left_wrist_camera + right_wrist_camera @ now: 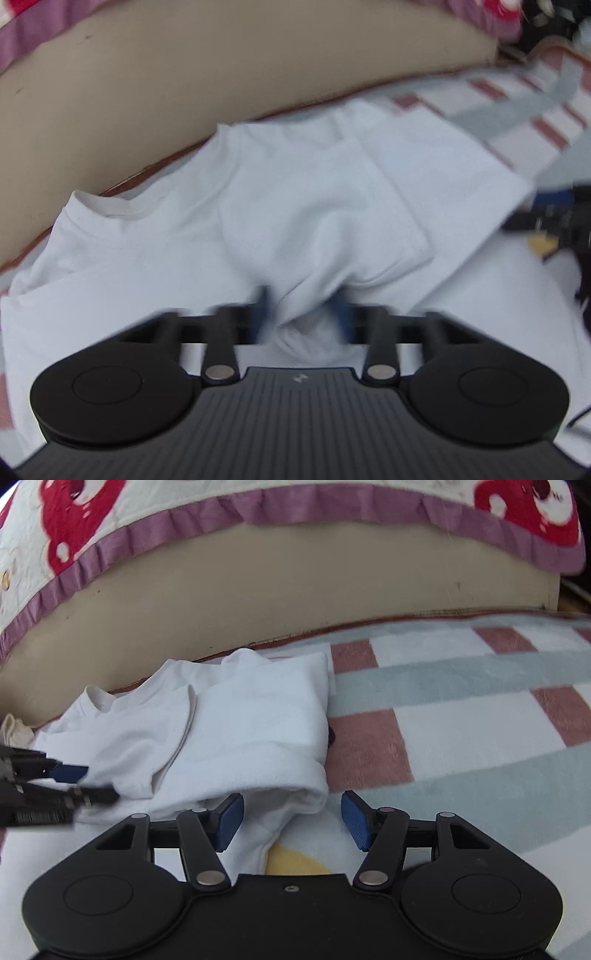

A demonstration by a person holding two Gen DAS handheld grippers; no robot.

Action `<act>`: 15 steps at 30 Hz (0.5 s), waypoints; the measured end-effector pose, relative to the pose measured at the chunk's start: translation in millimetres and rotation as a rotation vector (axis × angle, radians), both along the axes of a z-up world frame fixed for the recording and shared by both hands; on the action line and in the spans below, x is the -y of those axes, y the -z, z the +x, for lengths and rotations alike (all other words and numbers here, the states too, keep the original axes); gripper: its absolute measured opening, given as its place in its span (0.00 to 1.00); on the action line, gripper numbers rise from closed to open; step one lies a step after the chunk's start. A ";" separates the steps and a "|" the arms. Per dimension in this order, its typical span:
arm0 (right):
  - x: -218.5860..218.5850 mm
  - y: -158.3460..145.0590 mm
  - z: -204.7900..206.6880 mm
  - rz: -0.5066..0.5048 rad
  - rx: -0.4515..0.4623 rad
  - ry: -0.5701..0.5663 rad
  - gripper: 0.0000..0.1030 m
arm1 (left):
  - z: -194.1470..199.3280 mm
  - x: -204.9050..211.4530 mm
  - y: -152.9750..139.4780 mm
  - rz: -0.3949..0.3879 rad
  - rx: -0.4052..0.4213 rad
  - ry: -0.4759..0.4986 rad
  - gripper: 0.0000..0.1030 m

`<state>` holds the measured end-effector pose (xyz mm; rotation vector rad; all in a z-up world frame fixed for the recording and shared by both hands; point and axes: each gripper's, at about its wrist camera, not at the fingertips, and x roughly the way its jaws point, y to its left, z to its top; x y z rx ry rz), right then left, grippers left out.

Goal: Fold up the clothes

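**Left gripper pinches the white T-shirt while the right gripper stands open beside the fold**

The white T-shirt (258,206) lies on a checked blanket (461,716) in pink, white and pale blue, its collar (107,208) toward the beige padded board (295,590) at the far edge. One side of the shirt is folded over the middle, and the fold ends in a rolled edge (295,782) close to the right gripper.

The left gripper (303,306) is held low and level over the shirt, pointing toward the board. Its blue fingertips (341,310) are drawn in on a bunch of white cloth that puckers up between them, so it has hold of the shirt. The picture is blurred here. In the right wrist view the same gripper (74,775) comes in from the left edge, lying over the shirt's near side.

The right gripper (291,816) is also low and points the same way. Its blue pads (354,819) are spread wide apart with nothing pinched; the rolled edge and a strip of blanket lie between and just ahead of them.

Above the board hangs a quilt (74,535) with red patterns and a purple frill (258,506).
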<state>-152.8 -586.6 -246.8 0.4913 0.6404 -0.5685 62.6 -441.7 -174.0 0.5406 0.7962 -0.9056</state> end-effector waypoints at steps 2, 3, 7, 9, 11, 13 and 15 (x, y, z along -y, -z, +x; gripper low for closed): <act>-3.5 0.8 3.4 -0.057 -0.029 -0.012 0.54 | 1.1 -8.2 -11.9 -0.067 0.043 -0.073 0.10; -4.3 1.2 4.7 -0.083 -0.045 -0.012 0.47 | 0.1 -15.0 -20.3 -0.109 0.077 -0.108 0.10; 3.5 0.5 0.9 -0.073 -0.043 0.024 0.31 | -8.2 -71.1 -58.3 -0.316 0.166 -0.307 0.11; 4.9 0.4 0.6 -0.063 -0.035 0.028 0.31 | -1.5 -90.8 -52.8 -0.327 0.094 -0.356 0.14; 1.4 0.5 4.0 -0.091 -0.057 0.018 0.31 | 5.0 -98.7 -33.8 -0.258 0.061 -0.381 0.14; -1.5 0.6 6.9 -0.111 -0.074 0.010 0.31 | 12.9 -105.7 -14.5 -0.202 0.004 -0.422 0.15; -0.7 1.3 7.0 -0.109 -0.073 0.010 0.31 | 21.6 -116.3 -1.9 -0.189 -0.075 -0.499 0.15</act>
